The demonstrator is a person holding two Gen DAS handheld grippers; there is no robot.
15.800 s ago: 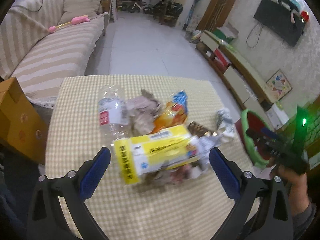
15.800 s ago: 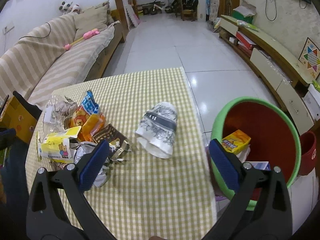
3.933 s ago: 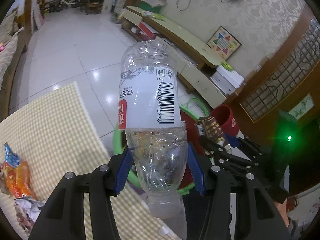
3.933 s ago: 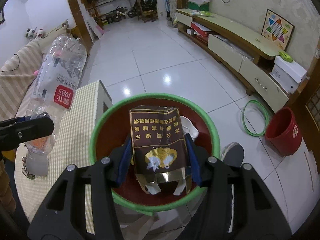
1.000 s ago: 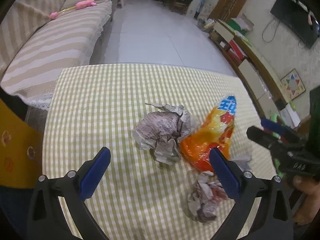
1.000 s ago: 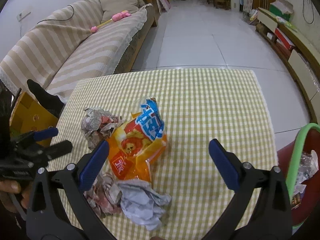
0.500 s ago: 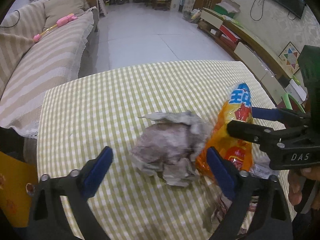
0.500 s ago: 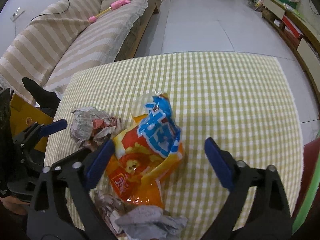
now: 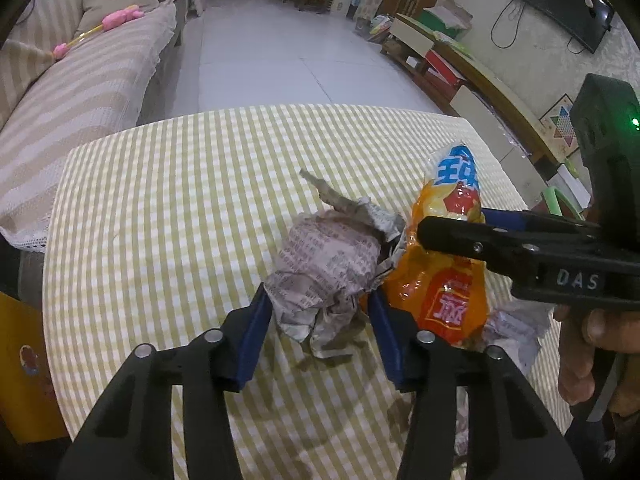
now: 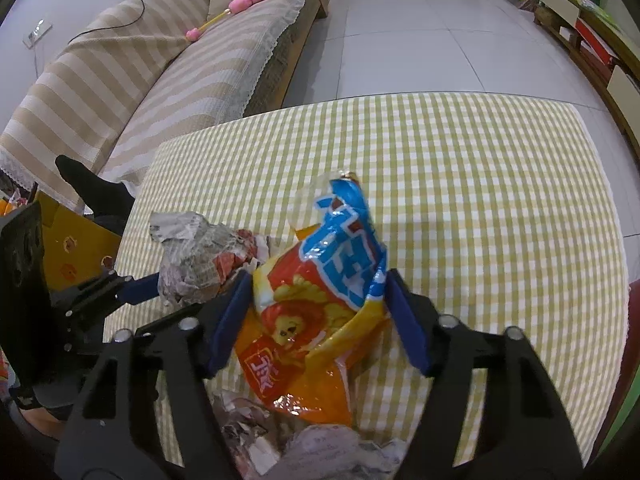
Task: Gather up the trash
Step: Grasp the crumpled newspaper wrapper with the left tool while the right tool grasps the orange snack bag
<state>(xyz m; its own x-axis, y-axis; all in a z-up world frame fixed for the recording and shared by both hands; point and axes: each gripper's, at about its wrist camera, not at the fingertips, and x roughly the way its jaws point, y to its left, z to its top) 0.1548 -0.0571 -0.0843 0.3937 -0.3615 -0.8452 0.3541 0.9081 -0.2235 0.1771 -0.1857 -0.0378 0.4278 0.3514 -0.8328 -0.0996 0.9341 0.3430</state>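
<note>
A crumpled newspaper ball [image 9: 328, 264] lies on the yellow checked tablecloth [image 9: 180, 208]. My left gripper [image 9: 318, 300] has closed its blue pads on both sides of it. It also shows in the right wrist view [image 10: 196, 256]. An orange and blue snack bag [image 10: 320, 292] lies beside it. My right gripper [image 10: 318, 280] has closed its pads against the bag's two sides. The bag also shows in the left wrist view [image 9: 444, 264], with the right gripper [image 9: 452, 226] across it.
More crumpled paper [image 10: 320, 452] lies near the table's front edge, also seen in the left wrist view [image 9: 516, 328]. A green bin rim [image 9: 556, 200] stands off the table's right side. A striped sofa [image 10: 168, 64] is on the left, an orange box [image 10: 76, 240] beside it.
Both grippers have moved forward and down and closed in, the left around the newspaper ball and the right around the snack bag.
</note>
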